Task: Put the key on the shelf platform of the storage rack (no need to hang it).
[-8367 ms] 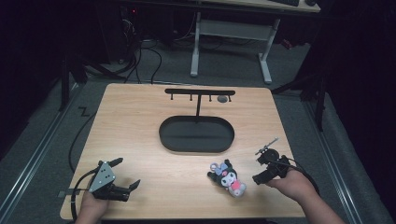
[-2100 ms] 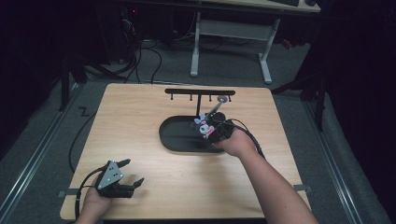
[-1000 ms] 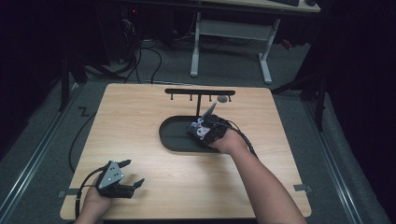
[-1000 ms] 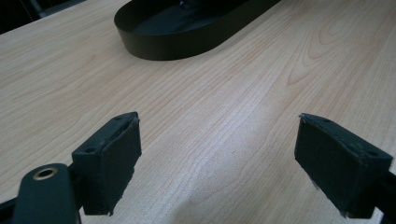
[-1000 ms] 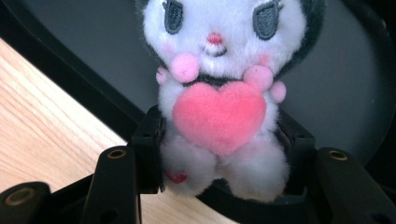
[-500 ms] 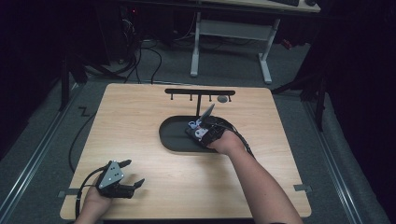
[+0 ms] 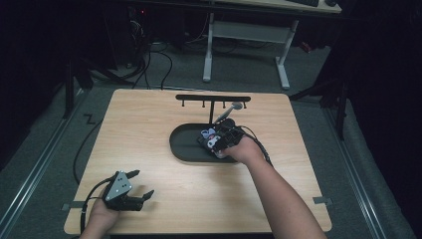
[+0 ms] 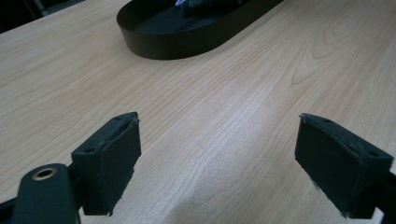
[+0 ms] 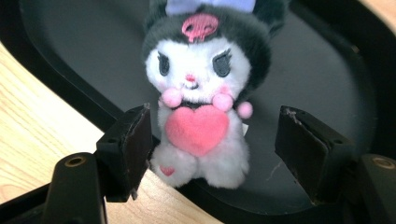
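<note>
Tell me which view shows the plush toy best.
The right gripper view: the plush toy faces the camera between open jaws, on the black tray. The high view shows it small; the left gripper view, a blurred scrap.

Both grippers are black; the left gripper point(image 7: 137, 186) carries a grey three-cornered plate, brass-ringed screw holes, trailing cable.

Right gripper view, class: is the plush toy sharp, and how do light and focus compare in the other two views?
Right gripper view: plush toy sharp, evenly lit. Left gripper view: black pads crisp, tray softer, pale sheen on the table. High view: table bright, surroundings dark.
</note>
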The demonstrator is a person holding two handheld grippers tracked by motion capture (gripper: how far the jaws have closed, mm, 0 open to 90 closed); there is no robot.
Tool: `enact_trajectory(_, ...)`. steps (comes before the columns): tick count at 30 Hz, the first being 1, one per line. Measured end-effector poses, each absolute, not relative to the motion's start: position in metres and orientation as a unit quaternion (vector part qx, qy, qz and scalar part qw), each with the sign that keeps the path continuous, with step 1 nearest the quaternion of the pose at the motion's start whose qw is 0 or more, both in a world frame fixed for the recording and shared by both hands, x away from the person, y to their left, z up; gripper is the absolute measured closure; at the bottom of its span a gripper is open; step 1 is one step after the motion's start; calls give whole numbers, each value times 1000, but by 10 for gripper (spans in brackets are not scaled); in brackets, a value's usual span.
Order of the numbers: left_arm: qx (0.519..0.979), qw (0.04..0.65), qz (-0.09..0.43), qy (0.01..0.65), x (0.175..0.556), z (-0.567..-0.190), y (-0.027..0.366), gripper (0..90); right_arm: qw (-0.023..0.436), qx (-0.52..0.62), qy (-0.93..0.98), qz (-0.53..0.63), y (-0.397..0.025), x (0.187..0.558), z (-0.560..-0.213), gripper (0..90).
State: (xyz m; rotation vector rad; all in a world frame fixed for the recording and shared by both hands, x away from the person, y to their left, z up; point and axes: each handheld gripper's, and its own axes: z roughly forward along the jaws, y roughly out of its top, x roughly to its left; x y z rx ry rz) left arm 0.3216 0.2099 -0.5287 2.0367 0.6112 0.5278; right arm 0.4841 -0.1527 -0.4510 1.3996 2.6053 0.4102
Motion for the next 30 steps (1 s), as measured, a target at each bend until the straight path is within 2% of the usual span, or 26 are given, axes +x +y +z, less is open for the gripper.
enact_trajectory(10,825,457,221,250,321,-528,207,146,107,453,869,169,-159,463,-435,264)
enact_trajectory(17,829,454,216,246,320,-528,205,146,132,447,864,190,-169,443,-434,151)
enact_trajectory(22,826,457,215,252,320,-527,207,146,160,459,852,194,-177,427,-438,118)
enact_trajectory(30,827,454,213,254,318,-527,208,146,174,464,839,225,-192,407,-452,103)
